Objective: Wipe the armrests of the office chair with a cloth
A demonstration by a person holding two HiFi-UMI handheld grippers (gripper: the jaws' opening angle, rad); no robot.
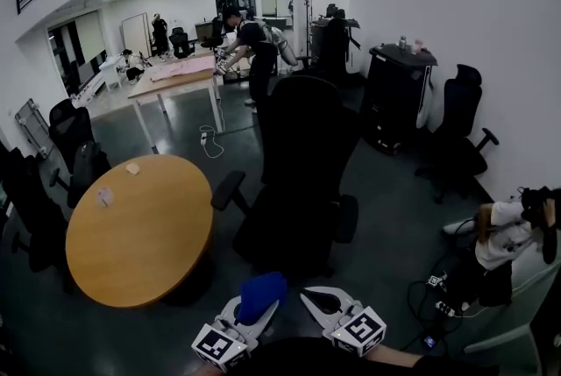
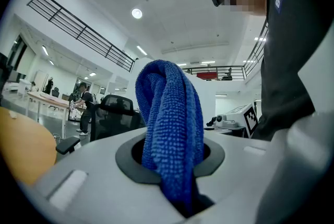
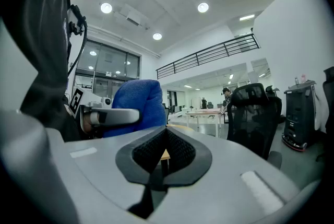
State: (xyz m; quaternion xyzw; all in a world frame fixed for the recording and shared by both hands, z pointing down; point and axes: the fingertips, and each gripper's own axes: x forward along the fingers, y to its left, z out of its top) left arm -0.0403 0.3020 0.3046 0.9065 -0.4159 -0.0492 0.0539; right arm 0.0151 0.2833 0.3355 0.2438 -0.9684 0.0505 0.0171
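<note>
A black office chair [image 1: 302, 164] stands ahead of me with its back turned my way. Its left armrest [image 1: 230, 188] and right armrest [image 1: 346, 217] stick out at the sides. My left gripper [image 1: 252, 310] is low in the head view, shut on a bunched blue cloth [image 1: 261, 294]. In the left gripper view that cloth [image 2: 172, 129] rises from the shut jaws of the left gripper [image 2: 176, 168]. My right gripper [image 1: 314, 299] is beside it, shut on nothing; the right gripper [image 3: 163, 152] shows bare closed jaws, with the cloth [image 3: 136, 107] at its left. Both are short of the chair.
A round wooden table [image 1: 140, 230] stands left of the chair, with dark chairs [image 1: 70, 138] behind it. A person [image 1: 504, 234] sits at the right above floor cables [image 1: 438, 295]. A black cabinet [image 1: 399, 98] and another chair [image 1: 456, 138] line the right wall.
</note>
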